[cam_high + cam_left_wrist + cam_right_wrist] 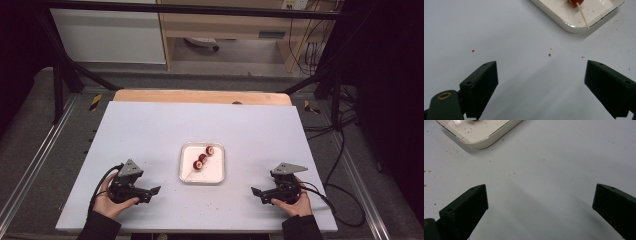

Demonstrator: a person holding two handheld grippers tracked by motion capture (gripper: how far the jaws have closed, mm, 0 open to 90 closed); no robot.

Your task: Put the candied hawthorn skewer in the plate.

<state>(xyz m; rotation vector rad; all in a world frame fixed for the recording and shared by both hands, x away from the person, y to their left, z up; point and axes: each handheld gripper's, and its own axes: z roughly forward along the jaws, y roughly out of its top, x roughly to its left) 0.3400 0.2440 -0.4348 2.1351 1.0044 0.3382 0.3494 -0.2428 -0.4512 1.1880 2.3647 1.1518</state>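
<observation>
White and matte, the flat rectangular surface (150, 145) carries a shallow square white tray with rounded corners (216, 172) near its middle. Inside the tray, three small dark-red round fruit pieces (204, 157) sit in a slanting row on a thin pale wooden skewer (583, 16), whose bare end reaches to the tray's near rim in the left gripper view. Tiny red crumbs (549, 54) speckle the surface just beside the tray.

At the near left edge, a hand (107, 202) holds the black left gripper (155, 191), pointing toward the tray and well apart from it. Its fingers (480, 87) are spread wide with nothing between them. At the near right, another hand (295, 205) holds the black right gripper (256, 192), also aimed inward at the tray and apart from it. Its fingers (466, 210) are likewise spread wide over bare surface, gripping nothing. Both grippers sit low by the surface, with dark sleeves behind them.
</observation>
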